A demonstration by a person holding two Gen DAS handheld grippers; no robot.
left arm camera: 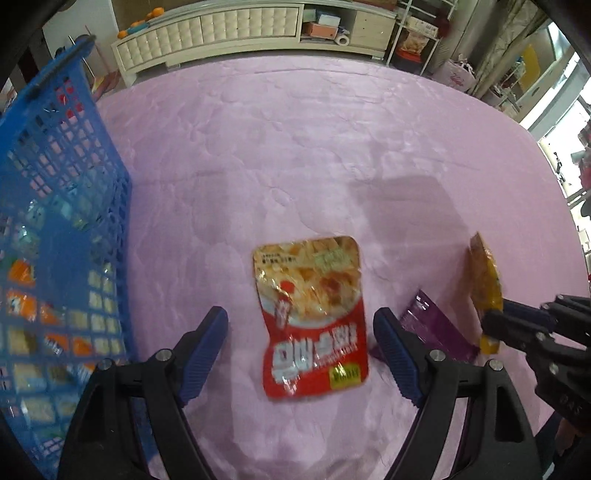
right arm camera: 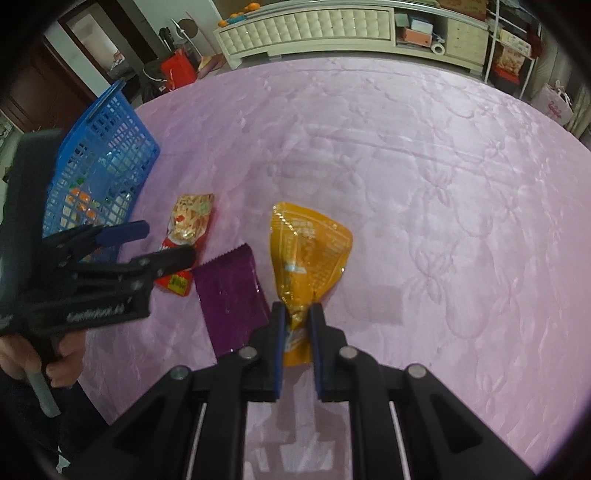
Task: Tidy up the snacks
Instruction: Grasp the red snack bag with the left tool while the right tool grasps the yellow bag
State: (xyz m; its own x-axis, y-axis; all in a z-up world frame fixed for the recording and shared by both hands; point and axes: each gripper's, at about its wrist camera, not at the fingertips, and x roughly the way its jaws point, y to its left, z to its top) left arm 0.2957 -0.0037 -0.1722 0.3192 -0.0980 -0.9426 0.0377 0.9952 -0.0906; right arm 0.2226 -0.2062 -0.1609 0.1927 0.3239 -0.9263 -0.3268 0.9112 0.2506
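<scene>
A red snack pouch (left arm camera: pixel 312 317) lies flat on the pink cloth, between the open jaws of my left gripper (left arm camera: pixel 301 325), which hovers above it. It also shows in the right wrist view (right arm camera: pixel 190 229). A purple packet (right arm camera: pixel 231 295) lies beside it, seen too in the left wrist view (left arm camera: pixel 439 328). My right gripper (right arm camera: pixel 297 314) is shut on the lower end of a yellow pouch (right arm camera: pixel 308 251) and holds it upright; in the left wrist view the yellow pouch (left arm camera: pixel 485 280) is at the right. A blue mesh basket (left arm camera: pixel 62 221) with several snacks inside stands at the left.
The pink quilted cloth (left arm camera: pixel 295 147) covers the whole surface. A white padded cabinet (left arm camera: pixel 221 33) and shelves with boxes stand beyond the far edge. The basket also shows in the right wrist view (right arm camera: pixel 107 147), with the left gripper (right arm camera: pixel 147 243) in front of it.
</scene>
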